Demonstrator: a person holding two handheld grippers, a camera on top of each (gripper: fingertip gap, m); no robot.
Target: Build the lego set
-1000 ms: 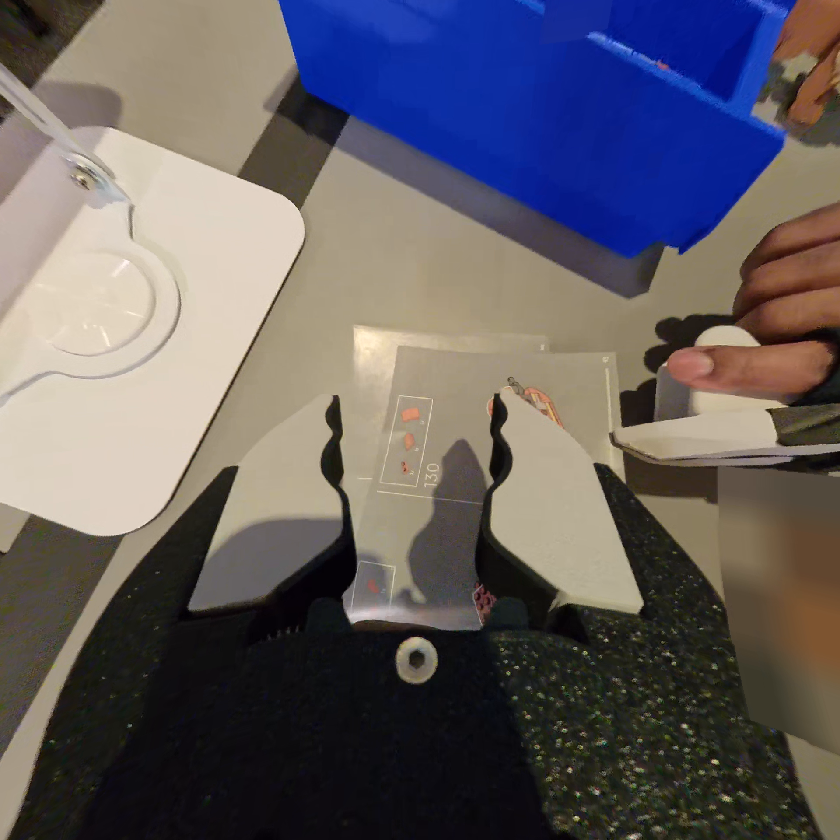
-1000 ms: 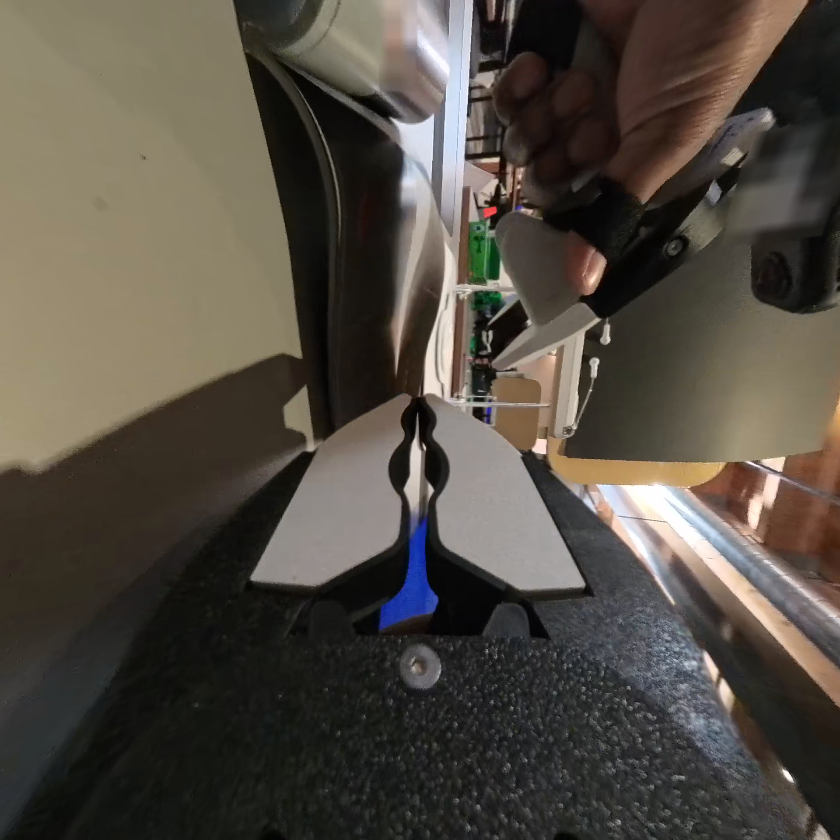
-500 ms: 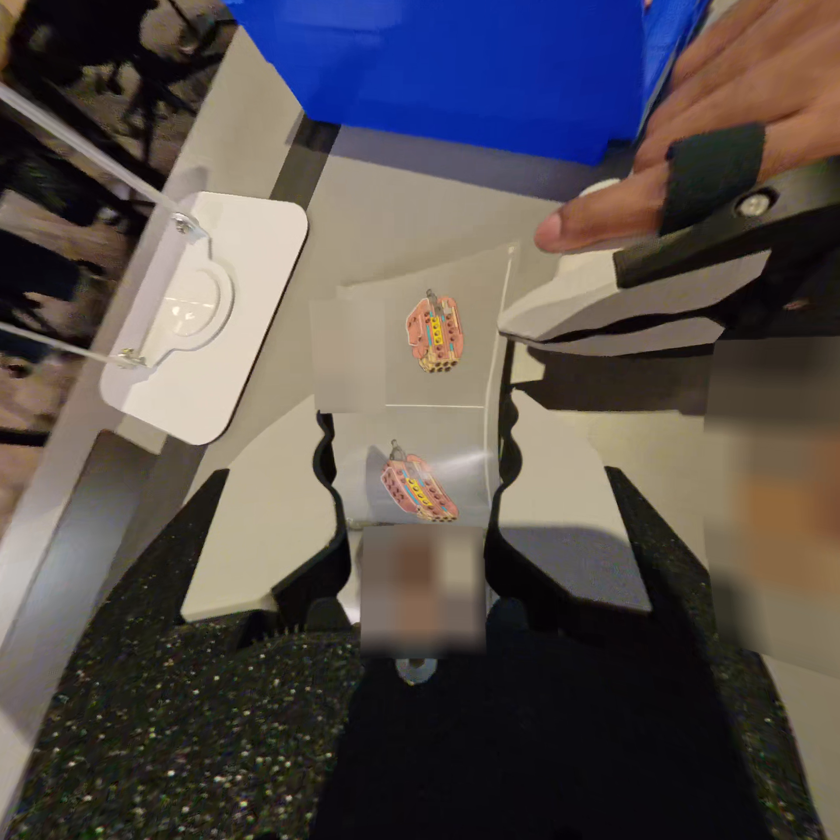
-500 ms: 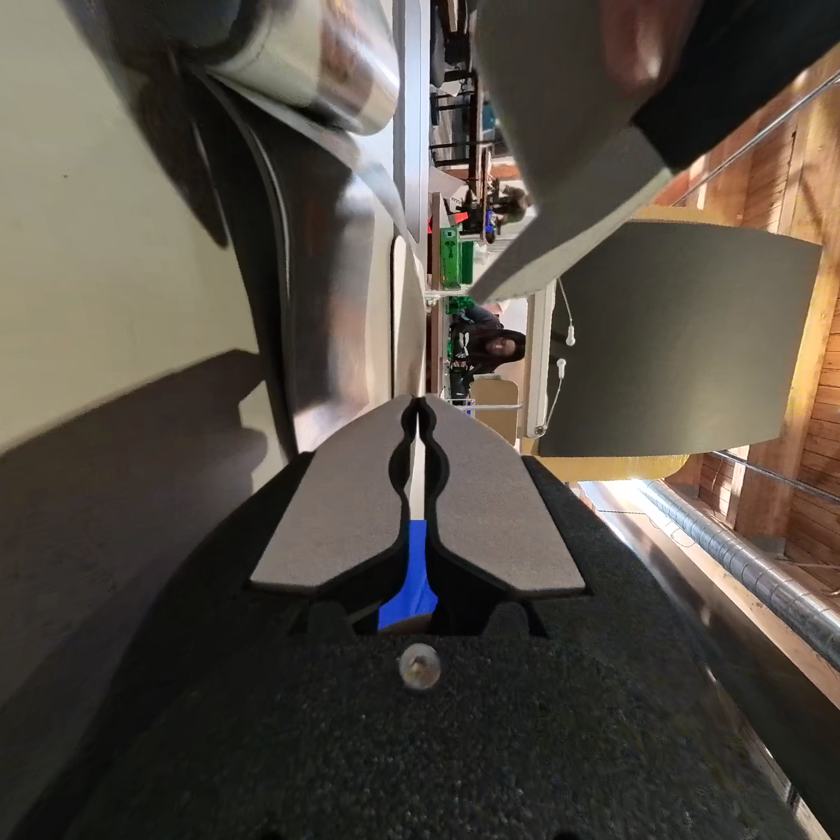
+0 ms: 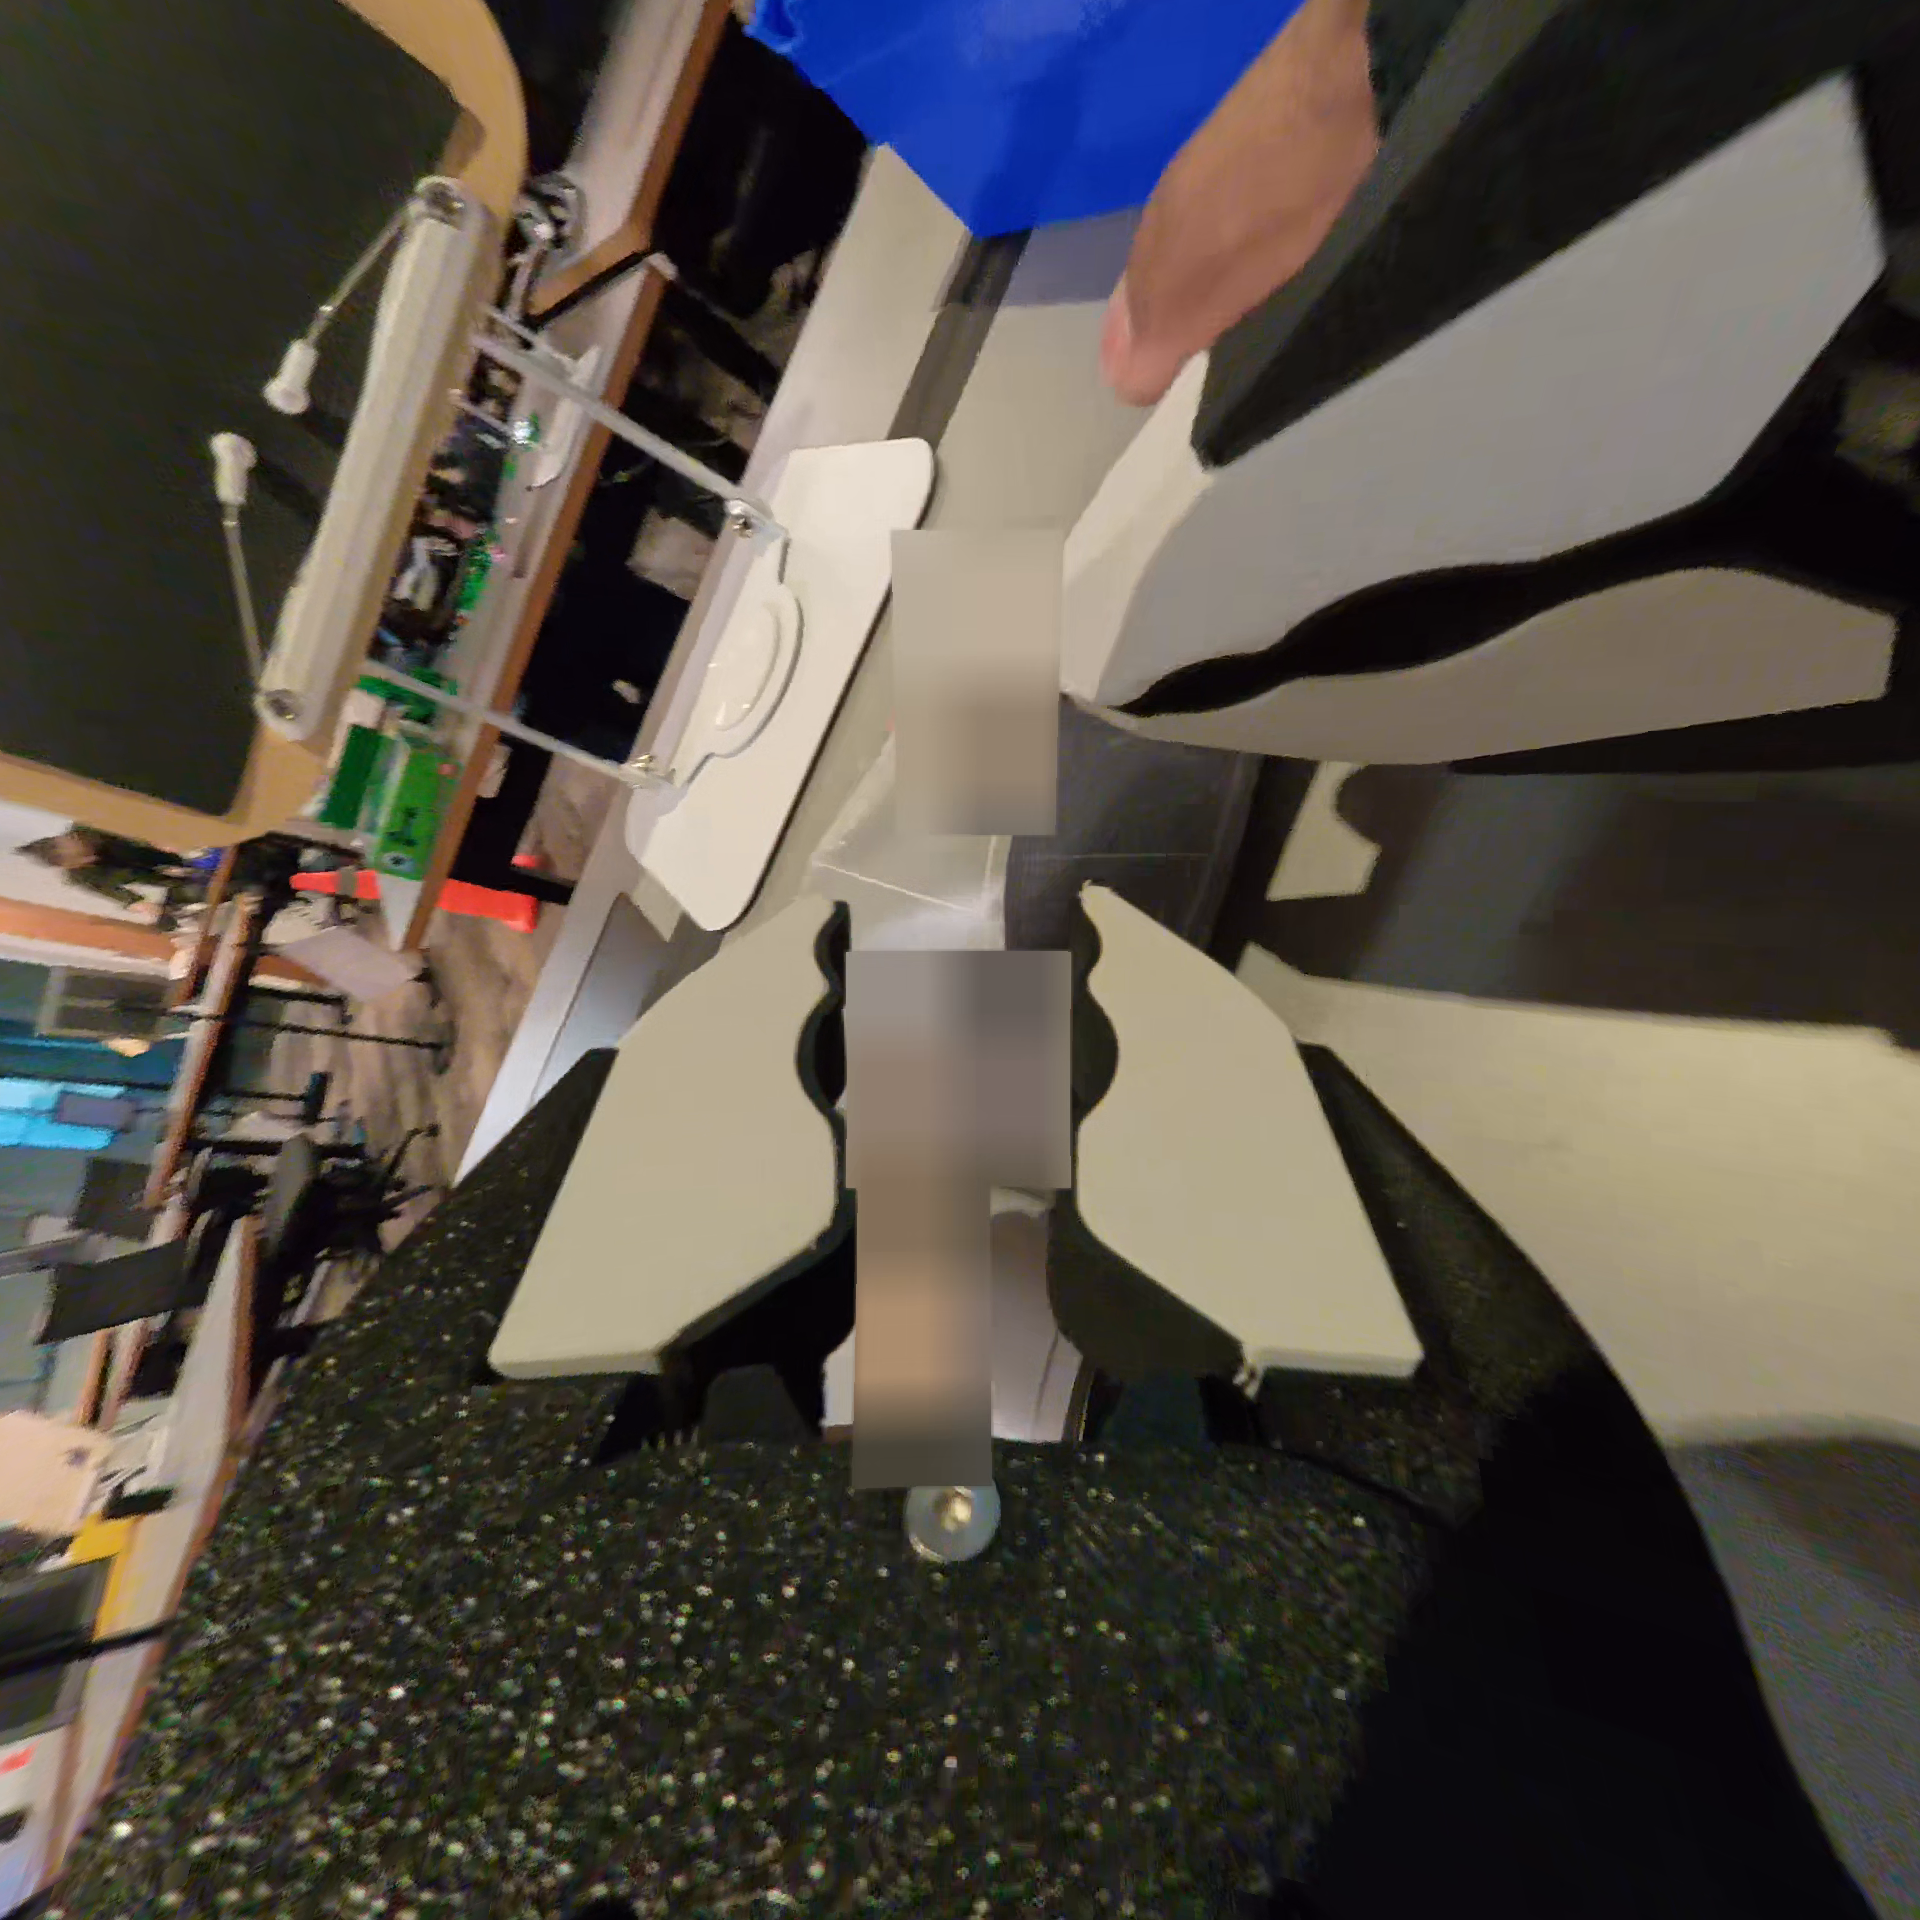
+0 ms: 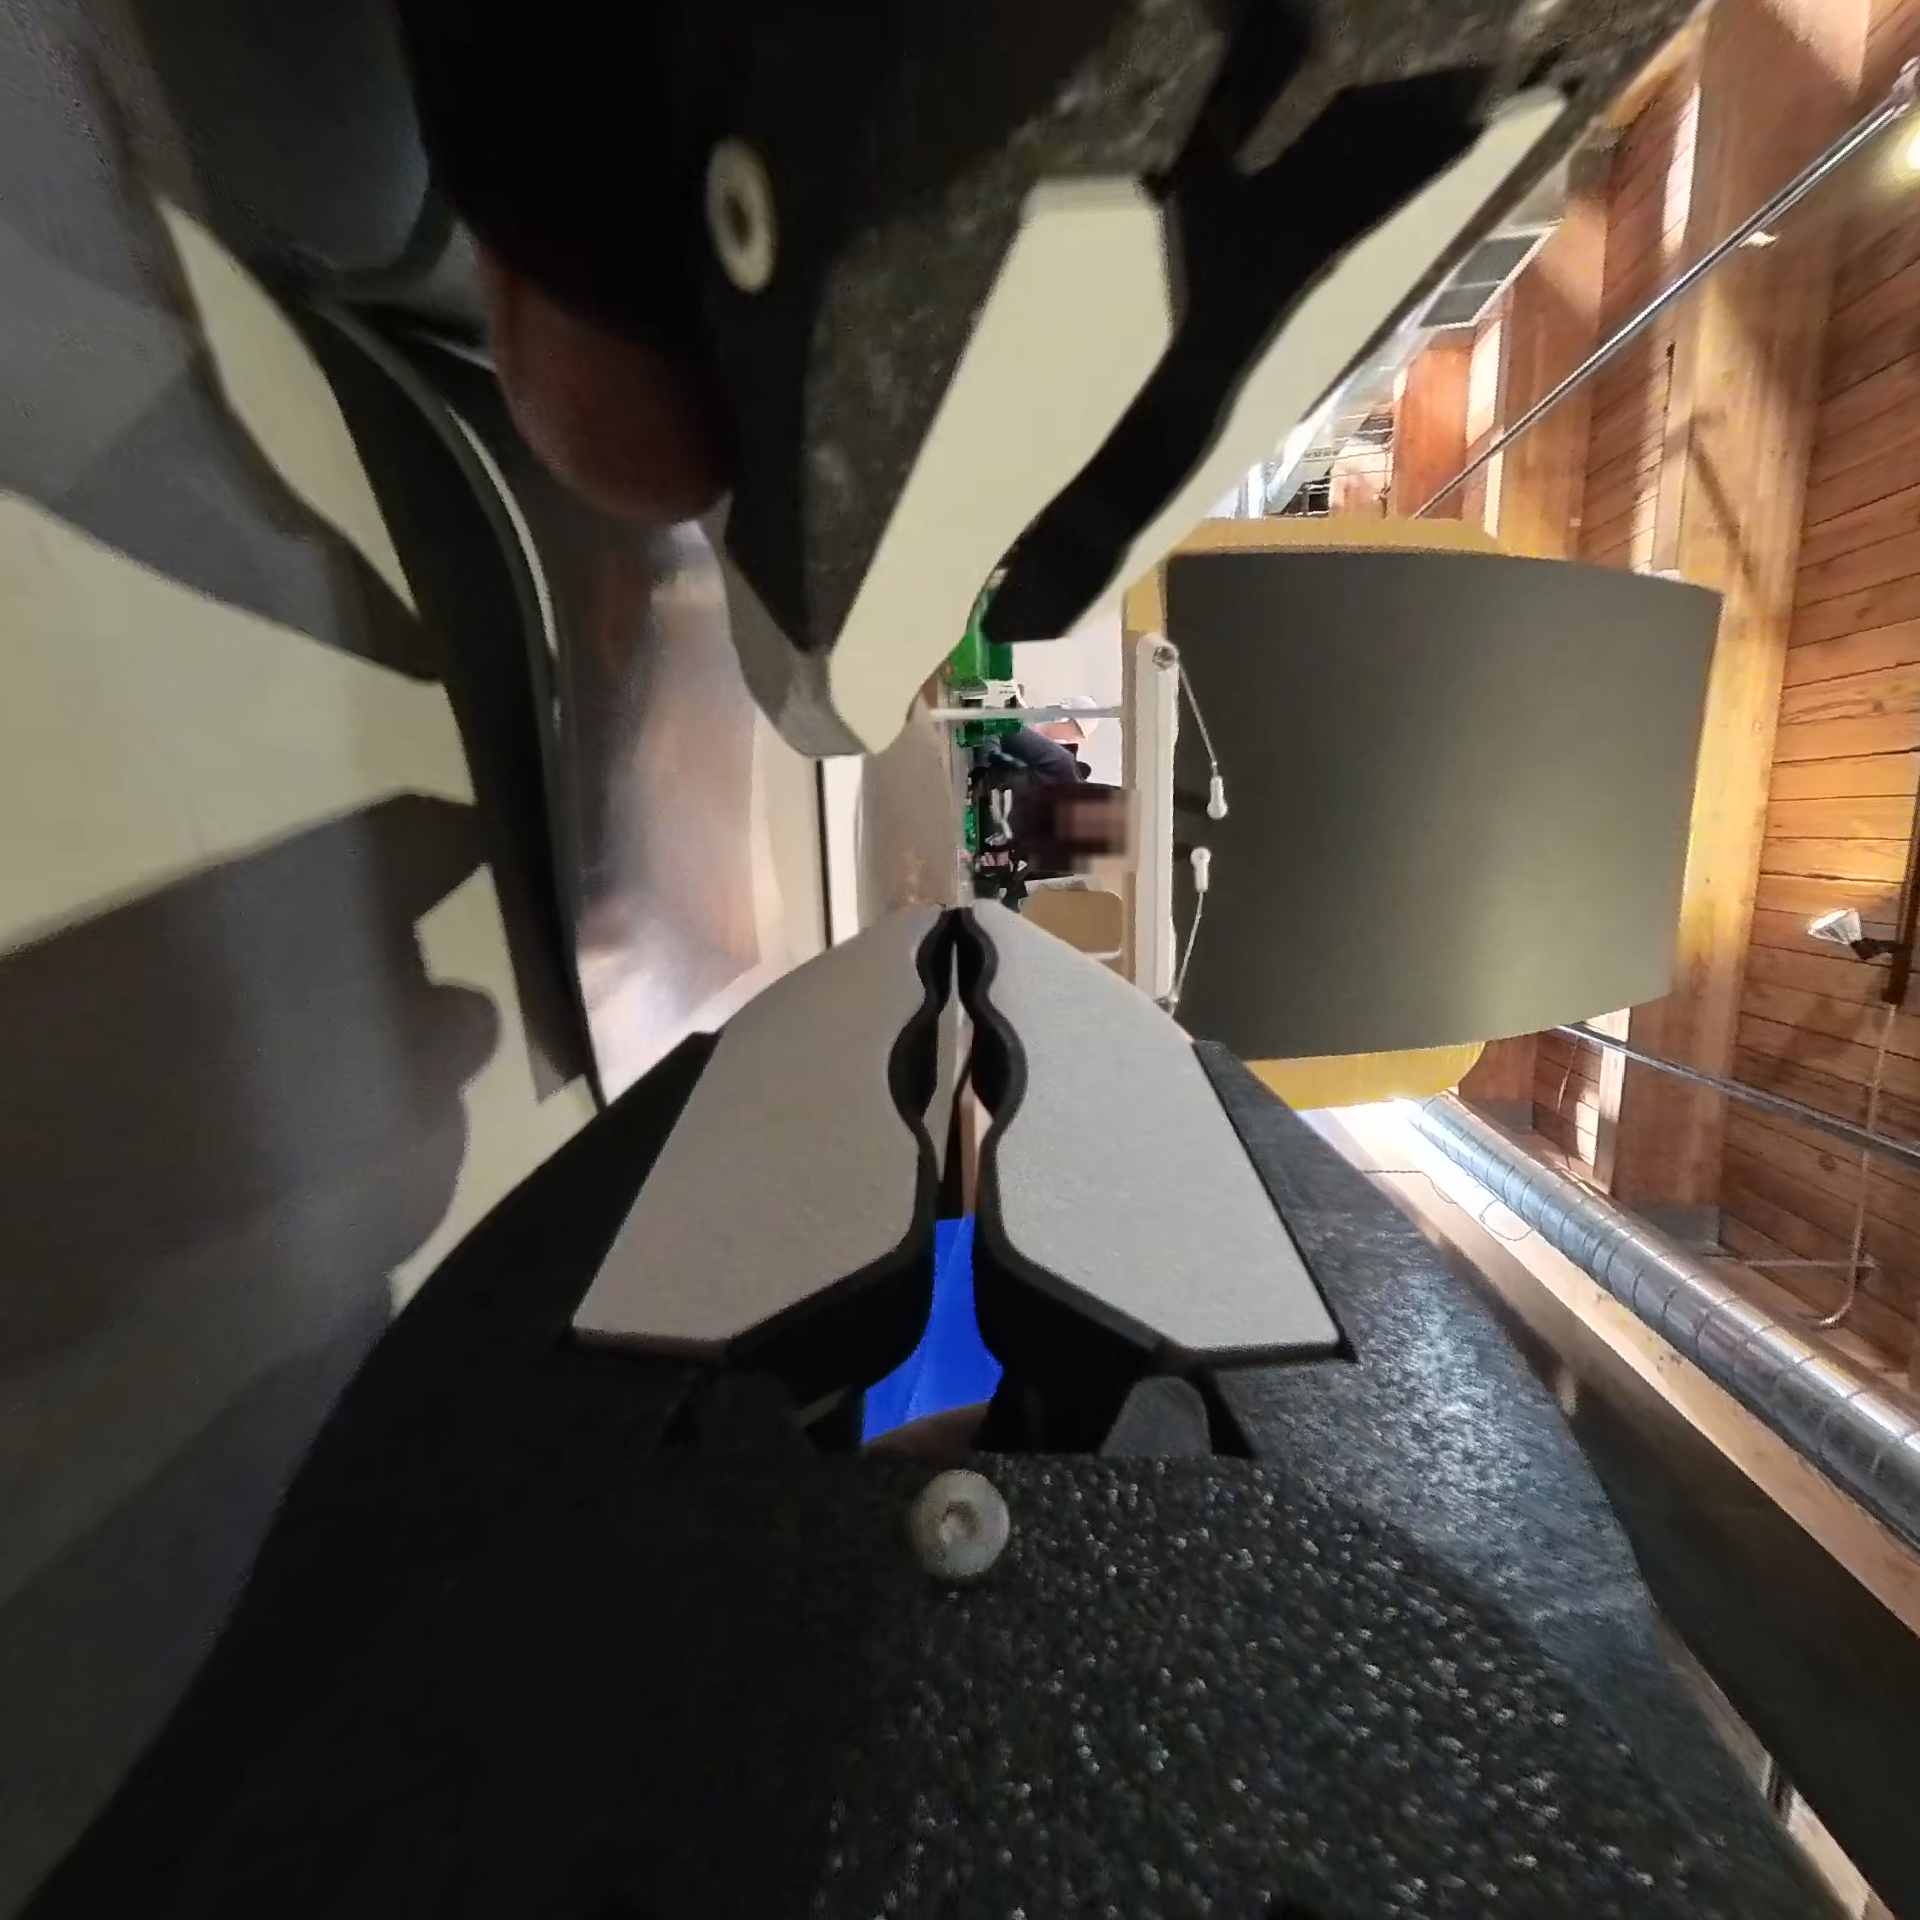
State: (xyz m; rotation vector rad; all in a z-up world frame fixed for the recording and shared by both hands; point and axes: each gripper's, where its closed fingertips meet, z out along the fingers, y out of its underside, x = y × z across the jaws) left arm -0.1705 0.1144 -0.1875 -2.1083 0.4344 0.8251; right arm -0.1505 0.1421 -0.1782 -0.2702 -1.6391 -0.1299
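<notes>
The instruction booklet (image 5: pixel 914 883) lies on the pale table (image 5: pixel 1558 1091), mostly hidden by a blur patch, just ahead of my left gripper (image 5: pixel 961 920). The left gripper is open and empty, with its jaws wide apart over the paper. My right gripper (image 5: pixel 1081 665) reaches in from the upper right, held by a hand (image 5: pixel 1226 208), with its tip at the booklet's right edge. In the right wrist view the right gripper (image 6: pixel 961 920) is shut. A thin pale sliver shows between its jaws, and I cannot tell what it is. The left gripper (image 6: pixel 935 665) looms close above it.
A blue bin (image 5: pixel 1018 104) stands at the far side of the table. A white stand base with a clear disc (image 5: pixel 769 665) sits at the left by the table edge (image 5: pixel 582 987). A dark panel with a wooden rim (image 6: pixel 1455 810) hangs beyond the table.
The left gripper's view has rolled and dropped lower towards the table. The two grippers have come much closer together, and each now fills the upper part of the other's view. The right gripper stays shut.
</notes>
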